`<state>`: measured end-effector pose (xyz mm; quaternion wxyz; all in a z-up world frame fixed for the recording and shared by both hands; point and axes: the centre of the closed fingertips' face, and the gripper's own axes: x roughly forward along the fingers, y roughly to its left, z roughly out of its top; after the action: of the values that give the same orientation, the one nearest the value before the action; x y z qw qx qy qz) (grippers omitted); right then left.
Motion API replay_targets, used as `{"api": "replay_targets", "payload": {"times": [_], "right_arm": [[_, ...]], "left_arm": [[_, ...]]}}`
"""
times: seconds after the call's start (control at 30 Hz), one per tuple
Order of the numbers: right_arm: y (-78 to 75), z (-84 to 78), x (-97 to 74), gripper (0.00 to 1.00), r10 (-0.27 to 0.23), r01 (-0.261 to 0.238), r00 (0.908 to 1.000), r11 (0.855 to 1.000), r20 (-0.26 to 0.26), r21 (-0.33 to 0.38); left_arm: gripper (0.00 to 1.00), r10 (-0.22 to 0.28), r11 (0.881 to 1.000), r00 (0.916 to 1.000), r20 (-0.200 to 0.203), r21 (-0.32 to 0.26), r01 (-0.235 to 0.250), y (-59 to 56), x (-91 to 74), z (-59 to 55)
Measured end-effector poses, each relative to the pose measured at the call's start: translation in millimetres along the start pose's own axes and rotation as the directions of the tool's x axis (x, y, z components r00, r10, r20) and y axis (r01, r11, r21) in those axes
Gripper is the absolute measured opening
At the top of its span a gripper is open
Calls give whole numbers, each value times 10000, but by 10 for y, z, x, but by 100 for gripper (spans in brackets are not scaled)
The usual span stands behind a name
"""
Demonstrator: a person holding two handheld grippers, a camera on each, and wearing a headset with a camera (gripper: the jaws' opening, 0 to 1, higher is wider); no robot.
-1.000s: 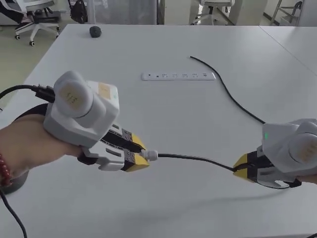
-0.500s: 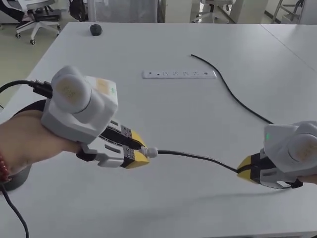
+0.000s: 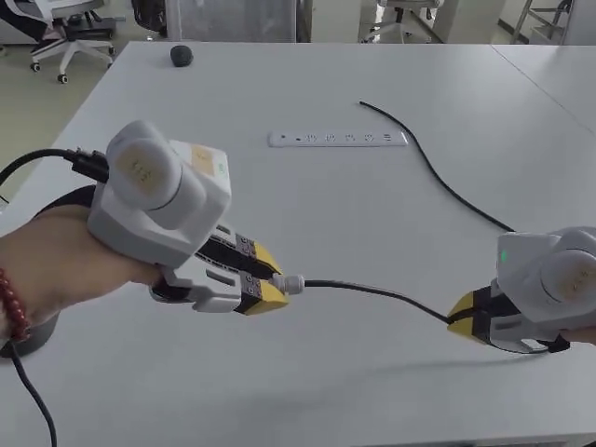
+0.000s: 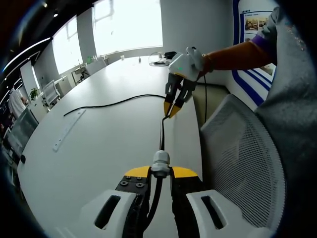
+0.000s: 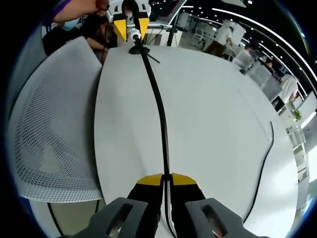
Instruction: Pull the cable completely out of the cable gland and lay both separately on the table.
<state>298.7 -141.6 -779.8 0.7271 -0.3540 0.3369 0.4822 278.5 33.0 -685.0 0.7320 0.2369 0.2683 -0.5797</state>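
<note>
The left gripper [image 3: 272, 277] has drifted slightly right and farther over the table [image 3: 307, 214] in the last second, jaws clamped on the white cable gland [image 3: 291, 283]. The right gripper [image 3: 461, 317], closed on the black cable [image 3: 372, 291], has edged right too. The span between them looks about as long as before (the power strip [image 3: 337, 139] barely shifts, so the camera held steady). In the left gripper view the cable runs on behind the gland, so it is still threaded. Its tail trails far right across the table. I judge the pull has hardly begun.
</note>
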Motion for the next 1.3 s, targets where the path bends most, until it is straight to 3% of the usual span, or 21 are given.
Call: {"api": "replay_targets", "payload": {"times": [0.27, 0.37, 0.47, 0.67, 0.97, 1.1, 1.3], "right_arm": [[-10, 21, -3, 0, -26, 26, 10000, 10000, -22, -2], [-10, 85, -26, 0, -56, 57, 9998, 10000, 184, -17], [4, 232, -60, 8, -82, 74, 9982, 9999, 588, 147], [92, 562, -118, 12, -14, 37, 9924, 9998, 1228, -183], [189, 1170, -363, 12, 102, 88, 9638, 9975, 2665, -700], [225, 1350, -434, 11, 103, 196, 9540, 9952, 2997, -964], [306, 1469, -417, 11, 298, 110, 9528, 9911, 3022, -1324]], "left_arm": [[16, 30, 10000, 10000, -15, -58, -31, 15, 11, -2], [16, 44, 10000, 10000, -6, -81, -44, 24, 17, 7], [16, 54, 9999, 10000, -22, -93, -54, 30, 30, 11], [16, 5, 10000, 10000, -48, -64, -6, 19, 63, 24], [16, 23, 10000, 10000, -82, -54, -23, 30, 79, 33], [16, 41, 10000, 10000, -73, -72, -42, 28, 90, 34], [16, 25, 10000, 10000, -46, -55, -26, 9, 105, 50]]}}
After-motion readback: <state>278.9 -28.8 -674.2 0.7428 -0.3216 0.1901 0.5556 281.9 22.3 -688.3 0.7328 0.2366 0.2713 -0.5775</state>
